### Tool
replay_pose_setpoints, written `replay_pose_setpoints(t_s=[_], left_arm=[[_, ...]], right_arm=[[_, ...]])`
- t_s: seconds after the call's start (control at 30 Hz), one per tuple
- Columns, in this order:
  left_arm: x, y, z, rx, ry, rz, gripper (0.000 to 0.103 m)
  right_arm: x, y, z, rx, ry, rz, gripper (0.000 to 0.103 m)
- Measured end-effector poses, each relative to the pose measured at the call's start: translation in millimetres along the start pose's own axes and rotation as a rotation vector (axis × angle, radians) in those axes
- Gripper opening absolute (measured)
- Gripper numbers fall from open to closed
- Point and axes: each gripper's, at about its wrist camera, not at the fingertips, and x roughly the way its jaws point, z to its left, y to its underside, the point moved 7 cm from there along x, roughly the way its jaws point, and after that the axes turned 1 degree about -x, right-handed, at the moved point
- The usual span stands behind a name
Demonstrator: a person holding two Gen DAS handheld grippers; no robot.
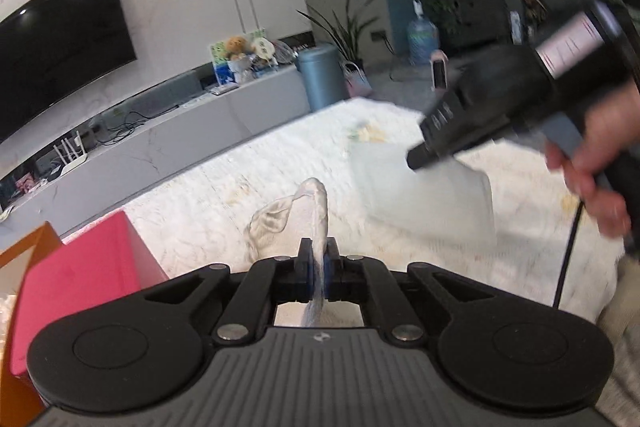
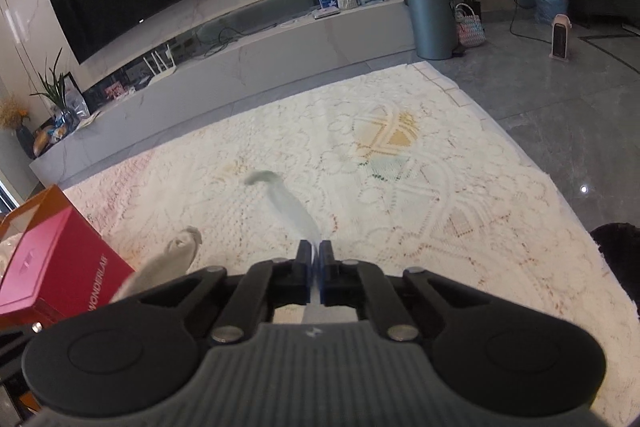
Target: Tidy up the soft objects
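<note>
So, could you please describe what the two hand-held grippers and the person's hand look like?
Each hand-held gripper, left and right, has a ribbed grey body with a small pale logo, black linkage arms with silver rivets, two round black discs, and black fingers with blue pads. In the left view, the right one carries a green light and a black cable. The bare hand shows no sleeve.

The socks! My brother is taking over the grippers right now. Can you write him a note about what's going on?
Left gripper: shut on a whitish sock, held up over the rug.
Right gripper: shut on a pale blue-grey sock, also lifted over the rug.
The red box sits at the rug's left edge, close to the left gripper.
Done: both socks are picked up.
Left: probably pair or fold them and put them away, maybe in the box. No other loose socks are visible on the rug.
</note>
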Motion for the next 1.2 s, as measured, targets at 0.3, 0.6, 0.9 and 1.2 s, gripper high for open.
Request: replay_pose_setpoints(t_s=[0.3, 0.6, 0.9, 1.2], left_arm=[[-30, -30, 32, -0.088, -0.017, -0.051, 0.005], [-82, -69, 90, -0.162, -0.051, -0.168, 0.004], [-134, -78, 148, -0.23, -0.113, -0.247, 0.005], [-126, -53, 175, -0.342, -0.065, -0.21, 0.005]], right_arm=[[-46, -19, 38, -0.06, -0.069, -0.098, 0.0], [-108, -54, 127, -0.307, -0.019, -0.25, 0.0], [-146, -66, 208, -0.404, -0.038, -0.326, 0.0], [-102, -35, 150, -0.309, 0.043, -0.157, 0.004]])
